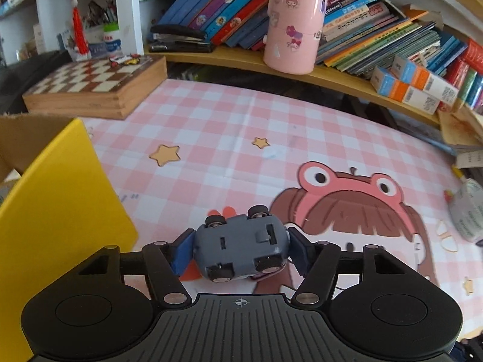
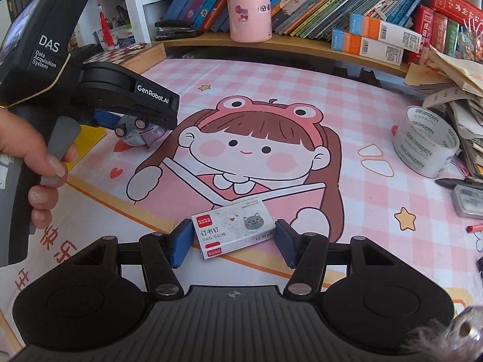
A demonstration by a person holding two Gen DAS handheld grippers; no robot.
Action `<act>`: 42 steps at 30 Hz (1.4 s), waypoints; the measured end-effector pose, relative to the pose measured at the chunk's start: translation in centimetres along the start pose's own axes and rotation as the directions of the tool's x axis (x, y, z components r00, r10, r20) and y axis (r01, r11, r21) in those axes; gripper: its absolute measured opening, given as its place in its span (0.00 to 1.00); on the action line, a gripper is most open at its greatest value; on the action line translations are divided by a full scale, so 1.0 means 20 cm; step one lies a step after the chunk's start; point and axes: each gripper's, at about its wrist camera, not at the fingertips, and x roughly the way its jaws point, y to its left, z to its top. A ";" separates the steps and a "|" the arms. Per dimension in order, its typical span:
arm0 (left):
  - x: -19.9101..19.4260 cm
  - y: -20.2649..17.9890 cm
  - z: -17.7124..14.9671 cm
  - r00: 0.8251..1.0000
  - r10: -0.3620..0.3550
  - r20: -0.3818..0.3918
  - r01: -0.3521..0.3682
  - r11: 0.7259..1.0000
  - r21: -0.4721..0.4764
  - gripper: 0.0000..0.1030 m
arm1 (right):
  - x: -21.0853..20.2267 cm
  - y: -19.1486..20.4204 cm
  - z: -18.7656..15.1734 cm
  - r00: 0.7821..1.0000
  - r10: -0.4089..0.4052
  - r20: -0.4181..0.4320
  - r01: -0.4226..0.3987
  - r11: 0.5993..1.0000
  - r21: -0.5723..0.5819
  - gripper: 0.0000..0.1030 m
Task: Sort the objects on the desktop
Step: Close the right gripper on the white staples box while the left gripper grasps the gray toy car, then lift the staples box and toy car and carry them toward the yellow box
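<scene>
My left gripper (image 1: 240, 249) is shut on a grey toy car (image 1: 241, 246), held upside down with its wheels up, just above the pink checked desk mat (image 1: 211, 126). The car and left gripper also show in the right wrist view (image 2: 132, 128) at the left. My right gripper (image 2: 231, 239) has its blue pads on both sides of a white staple box (image 2: 234, 230) with a cat picture, which lies on the mat. The pads look in contact with the box ends.
A yellow-lined cardboard box (image 1: 57, 199) stands at the left. A wooden chessboard (image 1: 90, 87) lies at the back left, a pink cup (image 1: 294, 24) and books on the shelf. A tape roll (image 2: 427, 141), a pen and a small case (image 2: 469, 200) lie at the right.
</scene>
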 end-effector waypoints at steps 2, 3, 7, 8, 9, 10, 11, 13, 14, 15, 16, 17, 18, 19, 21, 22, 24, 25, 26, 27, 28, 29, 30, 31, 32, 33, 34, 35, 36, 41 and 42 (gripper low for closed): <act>-0.03 0.01 -0.01 1.000 -0.016 -0.005 0.016 1.000 -0.009 0.63 | -0.01 0.00 0.00 1.000 -0.005 0.006 0.005 1.000 0.004 0.54; -0.05 0.02 -0.02 1.000 -0.026 -0.002 0.026 1.000 -0.011 0.63 | -0.02 0.00 0.00 1.000 -0.007 0.007 0.007 1.000 0.008 0.54; -0.17 0.06 -0.03 0.997 -0.074 0.006 0.074 0.997 -0.033 0.63 | -0.04 0.00 0.00 1.000 -0.012 0.015 0.012 1.000 0.013 0.54; -0.20 0.07 -0.03 0.996 -0.083 0.011 0.084 0.996 -0.037 0.63 | -0.04 0.00 0.00 1.000 -0.012 0.016 0.012 1.000 0.013 0.54; -0.23 0.08 -0.04 0.996 -0.092 0.016 0.093 0.995 -0.038 0.63 | -0.05 0.00 -0.01 1.000 -0.014 0.018 0.014 1.000 0.011 0.54; -0.27 0.08 -0.04 0.995 -0.099 0.020 0.100 0.994 -0.038 0.63 | -0.05 0.01 -0.01 1.000 -0.017 0.020 0.017 1.000 0.008 0.54; -0.29 0.09 -0.05 0.994 -0.105 0.023 0.105 0.994 -0.040 0.63 | -0.05 0.01 -0.01 1.000 -0.019 0.022 0.018 1.000 0.007 0.54; -0.35 0.10 -0.06 0.993 -0.114 0.030 0.115 0.993 -0.038 0.63 | -0.07 0.02 -0.02 1.000 -0.018 0.026 0.018 1.000 0.006 0.54; -0.38 0.10 -0.07 0.992 -0.118 0.036 0.119 0.992 -0.033 0.63 | -0.07 0.03 -0.02 0.999 -0.017 0.027 0.017 1.000 0.007 0.54; -0.41 0.11 -0.08 0.991 -0.123 0.044 0.125 0.992 -0.029 0.63 | -0.08 0.03 -0.02 0.999 -0.017 0.028 0.017 1.000 0.007 0.54; -0.44 0.11 -0.09 0.990 -0.130 0.049 0.132 0.991 -0.025 0.63 | -0.09 0.04 -0.03 0.999 -0.018 0.030 0.017 1.000 0.006 0.54; -0.47 0.12 -0.10 0.989 -0.139 0.054 0.140 0.990 -0.025 0.63 | -0.10 0.04 -0.03 0.999 -0.020 0.031 0.019 1.000 0.005 0.54; -0.50 0.13 -0.11 0.987 -0.150 0.056 0.152 0.988 -0.029 0.63 | -0.11 0.05 -0.03 0.999 -0.022 0.033 0.022 1.000 0.003 0.54; -0.53 0.14 -0.12 0.986 -0.160 0.056 0.162 0.986 -0.033 0.63 | -0.13 0.06 -0.04 0.999 -0.026 0.036 0.026 1.000 0.001 0.54; -0.57 0.15 -0.14 0.983 -0.175 0.051 0.177 0.983 -0.038 0.63 | -0.16 0.07 -0.04 0.999 -0.036 0.041 0.036 0.999 -0.004 0.54; -0.59 0.16 -0.15 0.983 -0.180 0.043 0.182 0.982 -0.042 0.63 | -0.17 0.08 -0.05 0.998 -0.042 0.043 0.043 0.999 -0.006 0.54; -0.62 0.17 -0.17 0.981 -0.192 0.033 0.193 0.980 -0.045 0.63 | -0.21 0.09 -0.05 0.997 -0.060 0.043 0.061 0.998 -0.006 0.54; -0.64 0.18 -0.19 0.979 -0.200 0.027 0.201 0.978 -0.047 0.63 | -0.23 0.09 -0.06 0.997 -0.068 0.042 0.068 0.998 -0.001 0.54; -0.66 0.19 -0.20 0.977 -0.211 0.020 0.211 0.976 -0.050 0.63 | -0.25 0.09 -0.07 0.996 -0.073 0.042 0.073 0.997 0.008 0.54; -0.68 0.20 -0.21 0.975 -0.219 0.016 0.220 0.974 -0.051 0.63 | -0.27 0.09 -0.07 0.996 -0.077 0.041 0.076 0.997 0.017 0.54; -0.70 0.21 -0.22 0.974 -0.227 0.014 0.228 0.973 -0.047 0.63 | -0.29 0.09 -0.08 0.996 -0.080 0.041 0.079 0.997 0.024 0.54; -0.73 0.21 -0.23 0.972 -0.234 0.014 0.234 0.971 -0.036 0.63 | -0.31 0.10 -0.08 0.996 -0.084 0.042 0.083 0.996 0.028 0.54; -0.75 0.22 -0.24 0.971 -0.238 0.016 0.238 0.971 -0.020 0.63 | -0.33 0.10 -0.09 0.995 -0.089 0.044 0.087 0.996 0.030 0.54; -0.78 0.22 -0.25 0.971 -0.240 0.019 0.240 0.971 -0.004 0.63 | -0.36 0.11 -0.10 0.995 -0.093 0.047 0.091 0.995 0.032 0.54; -0.80 0.23 -0.26 0.969 -0.244 0.022 0.244 0.970 0.014 0.63 | -0.38 0.11 -0.11 0.994 -0.096 0.050 0.094 0.995 0.034 0.54; -0.81 0.23 -0.27 0.969 -0.247 0.026 0.246 0.969 0.031 0.63 | -0.40 0.12 -0.12 0.994 -0.100 0.052 0.098 0.994 0.039 0.54; -0.83 0.23 -0.28 0.968 -0.248 0.029 0.247 0.968 0.045 0.63 | -0.42 0.12 -0.13 0.993 -0.105 0.054 0.103 0.994 0.047 0.54; -0.85 0.24 -0.28 0.968 -0.250 0.033 0.248 0.967 0.059 0.63 | -0.44 0.13 -0.13 0.992 -0.111 0.053 0.107 0.992 0.060 0.54; -0.87 0.24 -0.29 0.967 -0.254 0.038 0.251 0.965 0.072 0.63 | -0.46 0.13 -0.14 0.992 -0.114 0.051 0.110 0.991 0.074 0.54; -0.95 0.28 -0.34 0.960 -0.271 0.062 0.261 0.955 0.140 0.63 | -0.53 0.18 -0.17 0.992 -0.120 0.043 0.114 0.985 0.128 0.54; -0.96 0.29 -0.35 0.959 -0.277 0.066 0.265 0.952 0.151 0.63 | -0.54 0.20 -0.17 0.991 -0.125 0.045 0.118 0.985 0.129 0.54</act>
